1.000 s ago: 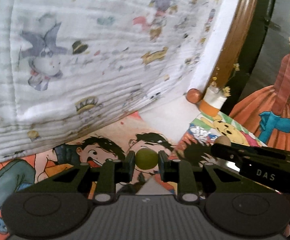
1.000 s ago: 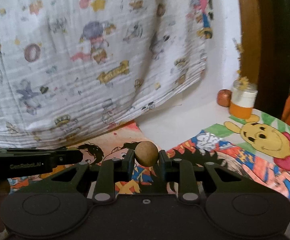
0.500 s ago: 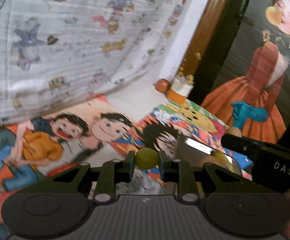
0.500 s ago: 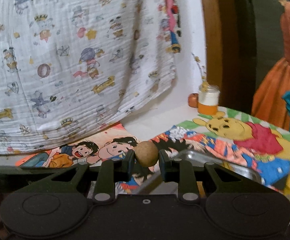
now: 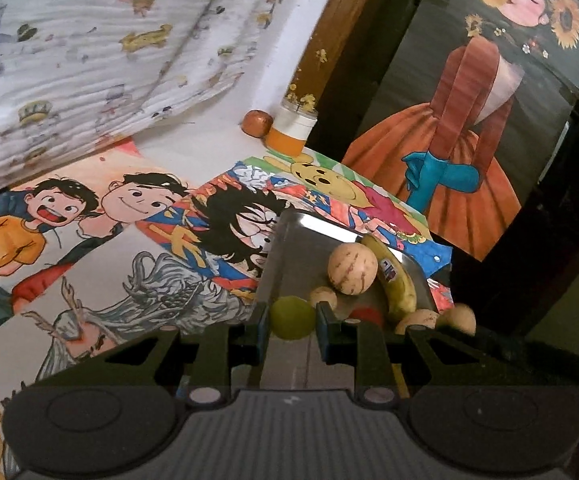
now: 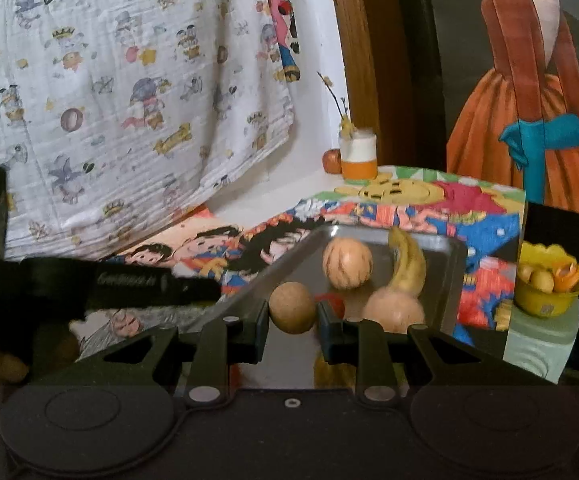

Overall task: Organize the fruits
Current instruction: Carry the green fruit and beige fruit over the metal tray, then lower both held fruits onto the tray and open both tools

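My left gripper (image 5: pixel 292 317) is shut on a small green round fruit (image 5: pixel 291 317), held over the near left edge of a steel tray (image 5: pixel 301 236). In the tray lie a striped tan melon (image 5: pixel 352 268), a banana (image 5: pixel 395 280) and a few small tan fruits (image 5: pixel 323 297). My right gripper (image 6: pixel 292 313) is shut on a small brown round fruit (image 6: pixel 292 313), also over the tray's (image 6: pixel 455 272) near left part. The right wrist view shows the melon (image 6: pixel 346 263), the banana (image 6: pixel 408 266) and a pale orange fruit (image 6: pixel 394 310). The left gripper's body (image 6: pixel 129 282) reaches in from the left.
The table is covered with cartoon drawings (image 5: pixel 89 216). A white-and-orange jar (image 5: pixel 291 130) and a small reddish fruit (image 5: pixel 256 123) stand at the back by a wooden frame. A printed cloth (image 6: pixel 129 80) hangs behind. A yellow bowl (image 6: pixel 547 284) with fruit sits right of the tray.
Both grippers have swung right and lower, away from the cloth. The steel tray with its fruit has come into view in front of them. Each still grips its fruit.
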`<state>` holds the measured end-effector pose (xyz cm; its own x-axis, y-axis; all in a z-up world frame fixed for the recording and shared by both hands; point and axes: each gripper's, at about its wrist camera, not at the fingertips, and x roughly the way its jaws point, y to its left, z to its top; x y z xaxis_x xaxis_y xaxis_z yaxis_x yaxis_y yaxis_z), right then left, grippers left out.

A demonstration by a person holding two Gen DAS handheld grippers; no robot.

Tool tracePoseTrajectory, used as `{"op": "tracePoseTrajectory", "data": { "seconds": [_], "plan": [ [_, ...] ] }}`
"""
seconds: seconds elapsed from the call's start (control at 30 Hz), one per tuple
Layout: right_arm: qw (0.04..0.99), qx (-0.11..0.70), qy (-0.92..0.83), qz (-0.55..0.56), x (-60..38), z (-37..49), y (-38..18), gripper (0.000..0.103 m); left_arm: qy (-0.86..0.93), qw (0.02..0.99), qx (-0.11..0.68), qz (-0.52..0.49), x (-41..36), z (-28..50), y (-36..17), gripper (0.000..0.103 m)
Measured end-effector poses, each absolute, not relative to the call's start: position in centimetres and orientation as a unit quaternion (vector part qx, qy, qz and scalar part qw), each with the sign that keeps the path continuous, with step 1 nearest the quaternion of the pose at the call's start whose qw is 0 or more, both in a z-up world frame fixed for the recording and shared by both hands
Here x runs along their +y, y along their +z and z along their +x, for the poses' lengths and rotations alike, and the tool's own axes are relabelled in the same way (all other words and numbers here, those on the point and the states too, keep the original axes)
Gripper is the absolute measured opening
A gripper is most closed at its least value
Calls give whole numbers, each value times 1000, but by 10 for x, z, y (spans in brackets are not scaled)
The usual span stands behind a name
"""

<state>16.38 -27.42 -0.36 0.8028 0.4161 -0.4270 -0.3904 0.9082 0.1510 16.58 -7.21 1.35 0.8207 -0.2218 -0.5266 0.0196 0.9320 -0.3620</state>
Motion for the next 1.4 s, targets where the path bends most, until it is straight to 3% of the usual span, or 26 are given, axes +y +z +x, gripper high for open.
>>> {"op": "tracePoseTrajectory", "data": {
  "seconds": [0.5,1.4],
  "plan": [
    [950,243,182,67,-274,129,-38,28,-90,946,294,-99,-96,166,5,27],
    [952,254,158,68,-266,135,-47,28,-83,935,333,-91,-98,175,-13,28]
  ]
}}
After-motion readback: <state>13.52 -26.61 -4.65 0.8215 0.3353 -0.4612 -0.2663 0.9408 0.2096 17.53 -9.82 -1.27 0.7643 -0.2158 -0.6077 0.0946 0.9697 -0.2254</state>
